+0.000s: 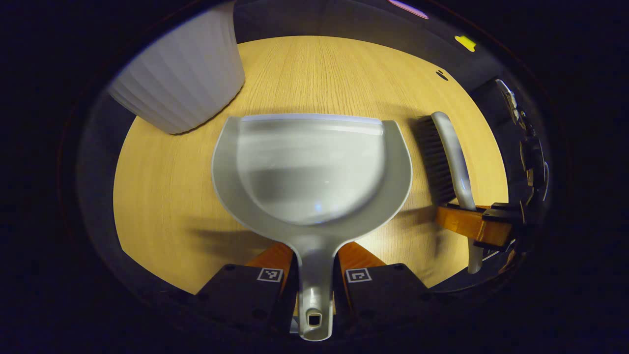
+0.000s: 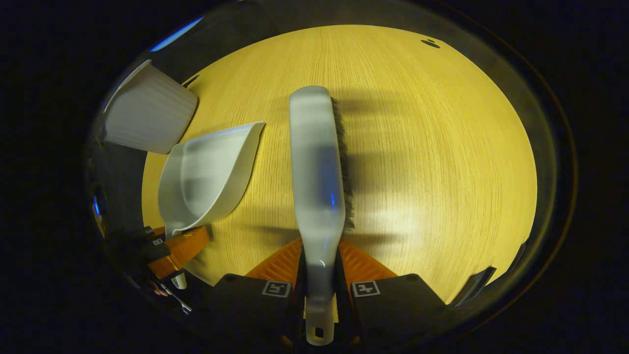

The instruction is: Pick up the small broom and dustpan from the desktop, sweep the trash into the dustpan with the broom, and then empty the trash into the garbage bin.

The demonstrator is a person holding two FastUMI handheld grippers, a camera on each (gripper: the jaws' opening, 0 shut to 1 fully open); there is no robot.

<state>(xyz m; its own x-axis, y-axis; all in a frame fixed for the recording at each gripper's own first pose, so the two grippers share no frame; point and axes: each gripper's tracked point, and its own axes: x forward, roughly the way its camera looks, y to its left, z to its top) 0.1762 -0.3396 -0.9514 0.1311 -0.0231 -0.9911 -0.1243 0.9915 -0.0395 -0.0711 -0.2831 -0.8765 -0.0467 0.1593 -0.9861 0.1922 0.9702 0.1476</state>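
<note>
In the left gripper view my left gripper [image 1: 314, 258] is shut on the handle of the grey dustpan [image 1: 314, 167], whose pan points away over the wooden desktop [image 1: 167, 196]. The pan looks empty. To its right the small grey broom [image 1: 449, 157], dark bristles facing the pan, is held by the right gripper [image 1: 474, 223]. In the right gripper view my right gripper [image 2: 322, 260] is shut on the broom [image 2: 317, 172] handle, the brush head stretching forward. The dustpan [image 2: 206, 177] lies to the left there, with the left gripper [image 2: 179, 248] on its handle.
A white ribbed garbage bin [image 1: 182, 78] stands at the far left of the desktop, just beyond the dustpan's left corner; it is also at the upper left as the bin [image 2: 147, 115] in the right gripper view. The desktop [image 2: 442, 162] stretches bare to the broom's right.
</note>
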